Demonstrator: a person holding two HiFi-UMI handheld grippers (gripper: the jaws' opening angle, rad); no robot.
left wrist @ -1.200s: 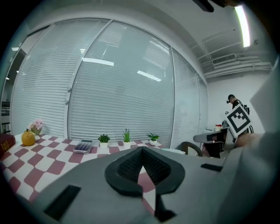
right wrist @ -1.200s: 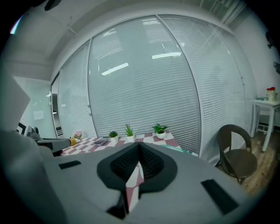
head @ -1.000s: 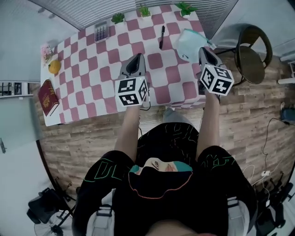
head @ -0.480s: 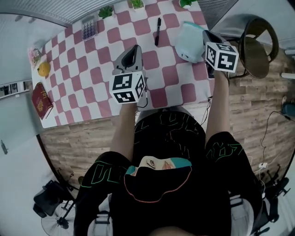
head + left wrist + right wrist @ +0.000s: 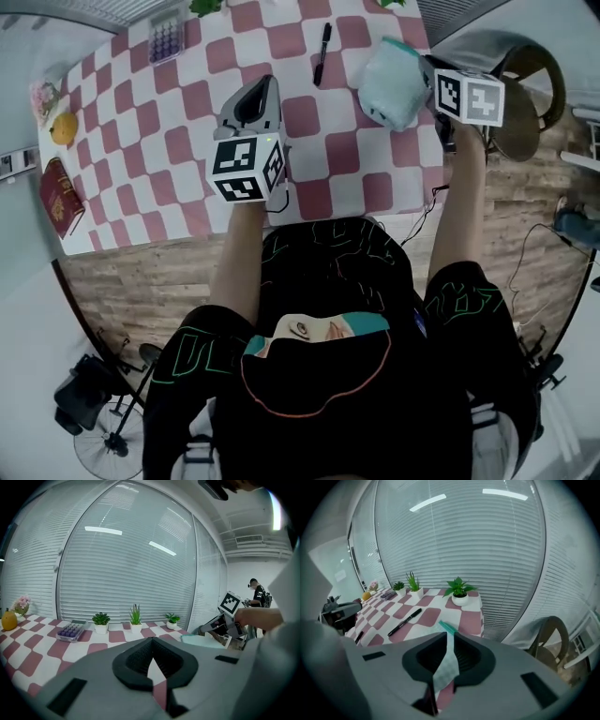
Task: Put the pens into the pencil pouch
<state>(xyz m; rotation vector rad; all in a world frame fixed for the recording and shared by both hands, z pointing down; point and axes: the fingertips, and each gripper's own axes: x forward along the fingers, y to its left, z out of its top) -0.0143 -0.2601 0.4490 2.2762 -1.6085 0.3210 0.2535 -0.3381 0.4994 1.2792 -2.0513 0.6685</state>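
A mint pencil pouch (image 5: 392,82) lies near the table's right edge. A black pen (image 5: 322,53) rests on the checked cloth to its left, also visible in the right gripper view as the pen (image 5: 404,622). My right gripper (image 5: 429,67) is at the pouch's right side, its jaws opening. The pouch's mint fabric (image 5: 446,663) and teal zipper end show through the gap of the right gripper (image 5: 449,641), and the pads do not press on it. My left gripper (image 5: 267,84) hovers over the table's middle, left of the pen. The left gripper (image 5: 152,653) is shut and holds nothing.
A red book (image 5: 56,195), an orange fruit (image 5: 62,127) and a calculator (image 5: 165,37) lie at the table's left and far side. Small potted plants (image 5: 459,592) line the far edge by the blinds. A chair (image 5: 525,103) stands just beyond the table's right edge.
Both grippers moved forward over the table. The right one went from the near edge to the pouch's right side and tipped downward.
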